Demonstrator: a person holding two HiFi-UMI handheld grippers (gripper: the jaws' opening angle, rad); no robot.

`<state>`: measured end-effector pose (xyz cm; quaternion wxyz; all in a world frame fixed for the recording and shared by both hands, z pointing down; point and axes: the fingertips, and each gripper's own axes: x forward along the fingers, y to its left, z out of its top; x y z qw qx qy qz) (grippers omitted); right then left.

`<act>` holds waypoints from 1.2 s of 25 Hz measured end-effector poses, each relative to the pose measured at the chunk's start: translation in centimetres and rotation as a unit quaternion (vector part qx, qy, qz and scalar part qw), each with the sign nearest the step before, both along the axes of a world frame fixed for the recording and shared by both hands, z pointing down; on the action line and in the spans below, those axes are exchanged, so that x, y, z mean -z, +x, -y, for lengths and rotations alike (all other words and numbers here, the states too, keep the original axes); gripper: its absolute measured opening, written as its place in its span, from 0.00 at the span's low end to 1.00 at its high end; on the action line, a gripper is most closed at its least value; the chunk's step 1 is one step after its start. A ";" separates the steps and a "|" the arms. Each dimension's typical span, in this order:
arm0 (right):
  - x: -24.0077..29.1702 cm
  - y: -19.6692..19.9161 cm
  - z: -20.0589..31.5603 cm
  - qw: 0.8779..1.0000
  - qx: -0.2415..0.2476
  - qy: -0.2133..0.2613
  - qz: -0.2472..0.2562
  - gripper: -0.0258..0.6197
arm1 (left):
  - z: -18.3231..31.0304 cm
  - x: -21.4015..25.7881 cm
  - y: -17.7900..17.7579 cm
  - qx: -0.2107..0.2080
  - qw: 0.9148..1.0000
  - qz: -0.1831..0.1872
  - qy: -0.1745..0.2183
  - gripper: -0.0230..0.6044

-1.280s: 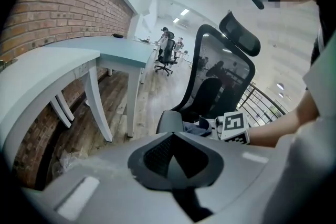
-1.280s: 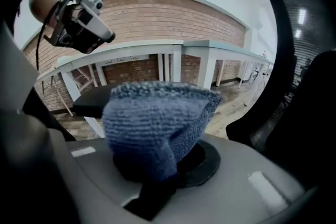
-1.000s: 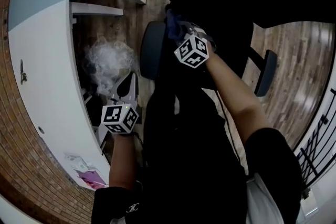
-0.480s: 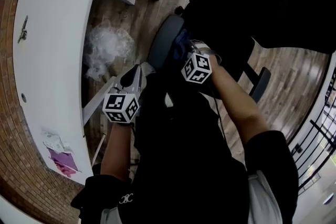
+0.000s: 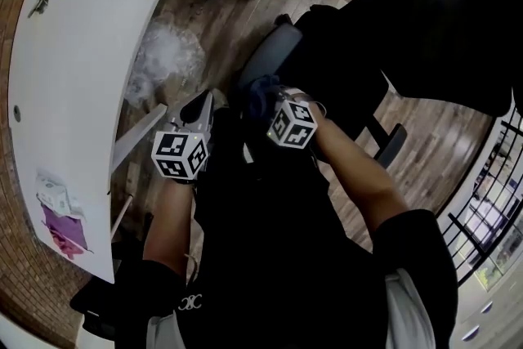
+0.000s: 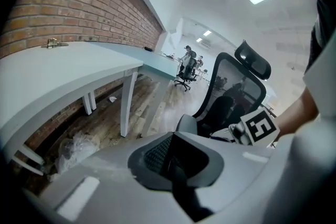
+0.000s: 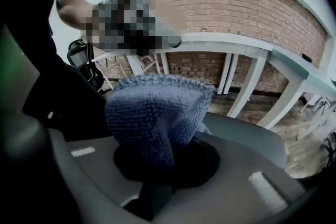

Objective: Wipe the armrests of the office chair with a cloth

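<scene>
- Right gripper view shows the right gripper point(image 7: 156, 173) with its jaws clamped on a blue cloth point(image 7: 149, 113). The cloth bunches up and flops over the tips.
- A grey armrest point(image 7: 252, 139) lies right behind the cloth. Whether the two touch cannot be told.
- From the head view, the cloth sits at the near end of that armrest. The second armrest point(image 5: 391, 145) is well apart, across the chair point(image 5: 433, 4).
- The left gripper point(image 6: 170, 157) has its jaws pressed together with nothing between them. It hangs beside the chair, near the desk point(image 5: 73, 69).
- The cloth looks soft, light and nubbly, so it should fold and drag rather than slip. A pinch at the gathered middle, as here, leaves a loose pad ahead of the tips for wiping.
- The armrest looks firm, smooth and gently curved. An office chair is likely to swivel under pressure.
</scene>
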<state>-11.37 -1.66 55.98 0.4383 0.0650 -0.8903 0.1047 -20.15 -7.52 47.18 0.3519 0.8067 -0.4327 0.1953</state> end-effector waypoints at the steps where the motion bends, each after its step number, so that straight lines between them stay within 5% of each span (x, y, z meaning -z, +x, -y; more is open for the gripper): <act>1: 0.2 -0.4 -0.1 1.000 0.009 -0.006 0.005 0.15 | -0.1 0.0 -0.4 0.005 1.000 -0.001 0.000 0.05; 6: 0.4 -3.7 0.2 0.999 0.034 -0.004 0.009 0.15 | -0.7 -0.3 -2.2 0.027 1.000 -0.003 -0.002 0.05; 17: -0.7 -5.8 8.0 0.996 -0.084 0.010 -0.020 0.15 | -1.9 -0.1 -5.6 0.069 0.998 -0.005 -0.003 0.05; 30: -1.4 4.9 21.9 0.952 -0.292 0.049 -0.078 0.15 | -2.1 -0.5 -5.3 0.068 0.998 -0.003 -0.006 0.05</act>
